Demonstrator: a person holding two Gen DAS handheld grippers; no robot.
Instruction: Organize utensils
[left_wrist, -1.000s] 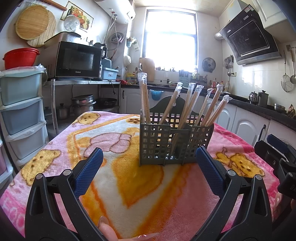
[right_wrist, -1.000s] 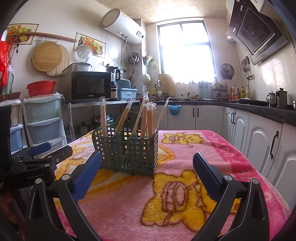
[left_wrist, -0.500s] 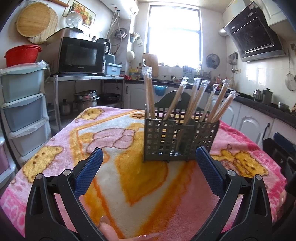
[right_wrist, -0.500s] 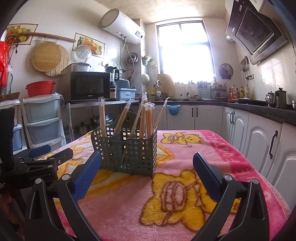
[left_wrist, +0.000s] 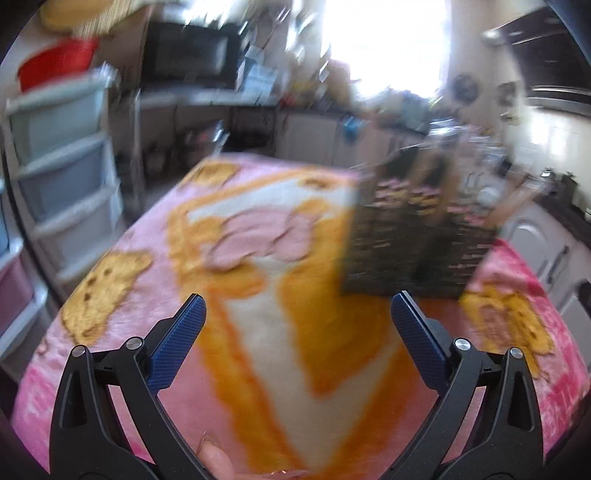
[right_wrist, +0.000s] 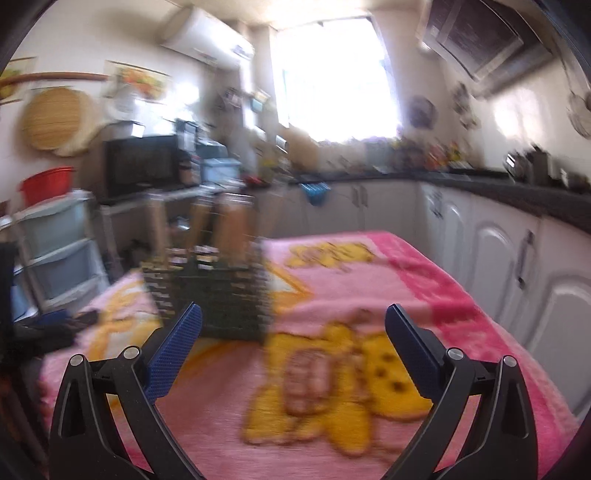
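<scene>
A grey slotted utensil basket (left_wrist: 417, 243) stands on the pink and orange blanket (left_wrist: 258, 295), blurred by motion. It also shows in the right wrist view (right_wrist: 218, 295), with wrapped chopsticks (right_wrist: 232, 225) standing in it. My left gripper (left_wrist: 297, 310) is open and empty, short of the basket and to its left. My right gripper (right_wrist: 293, 319) is open and empty, short of the basket and to its right. The left gripper shows at the left edge of the right wrist view (right_wrist: 44, 325).
Plastic drawers (left_wrist: 62, 177) stand left of the table. White cabinets (right_wrist: 498, 266) under a dark counter run along the right. A microwave (right_wrist: 142, 164) sits on a shelf behind the table.
Both views have swung and turned blurry. In the left view the basket has shifted right; in the right view it has shifted slightly left. Both grippers stay open.
</scene>
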